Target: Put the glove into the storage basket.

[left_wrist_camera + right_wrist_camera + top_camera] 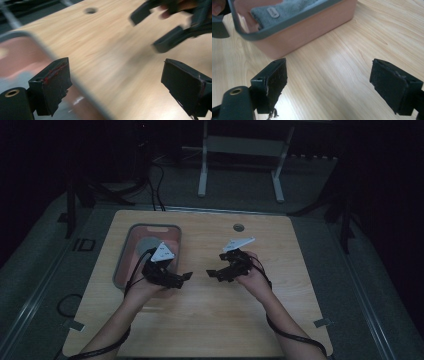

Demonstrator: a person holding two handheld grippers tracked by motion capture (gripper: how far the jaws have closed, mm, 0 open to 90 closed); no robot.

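Left to right across the surface (pixel 210 320): the pink bin (pixel 122 265) sits near the left edge, long axis running from near edge to far edge, with a grey cloth (pixel 287 10) folded inside. Your left tongs (pixel 186 276) hover just beside the bin's right wall, toward its near end, spread wide and holding nothing, tips pointing toward the centre. Your right tongs (pixel 212 273) face them across a short gap, likewise spread and empty; their camera looks straight at the bin's side. The cloth lies left of both tongs. Judgement: your left hand (pixel 145 287) is nearer and better placed to reach in.
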